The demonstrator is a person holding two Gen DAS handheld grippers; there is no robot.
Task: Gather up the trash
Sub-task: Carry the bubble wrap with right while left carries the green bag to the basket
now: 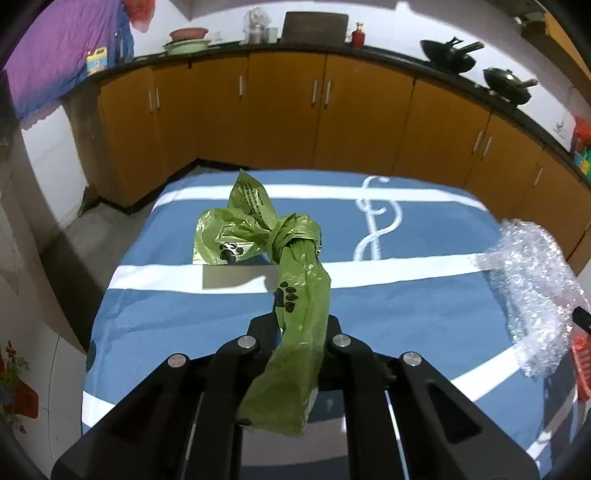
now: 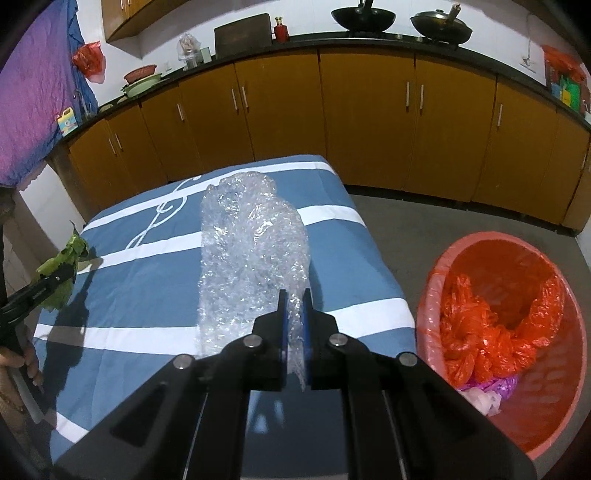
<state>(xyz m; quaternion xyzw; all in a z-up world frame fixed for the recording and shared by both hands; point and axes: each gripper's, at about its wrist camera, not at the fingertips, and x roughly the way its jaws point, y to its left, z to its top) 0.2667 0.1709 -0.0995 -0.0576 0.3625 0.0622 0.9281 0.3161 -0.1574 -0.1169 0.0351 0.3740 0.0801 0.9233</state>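
My left gripper point(image 1: 300, 325) is shut on a knotted green plastic bag point(image 1: 295, 266) with black paw prints and holds it above the blue striped table point(image 1: 424, 306). The bag hangs forward past the fingers. My right gripper point(image 2: 294, 299) is shut on a sheet of clear bubble wrap point(image 2: 251, 251) that is lifted over the table point(image 2: 147, 288). The bubble wrap also shows at the right edge of the left wrist view point(image 1: 532, 288). The left gripper point(image 2: 55, 280) with the green bag point(image 2: 62, 262) shows at the left of the right wrist view.
A pink trash basket point(image 2: 554, 413) lined with an orange bag point(image 2: 491, 332) stands on the floor right of the table, with some trash inside. Yellow-brown kitchen cabinets point(image 2: 362, 118) run behind the table. Woks point(image 2: 364, 16) sit on the counter.
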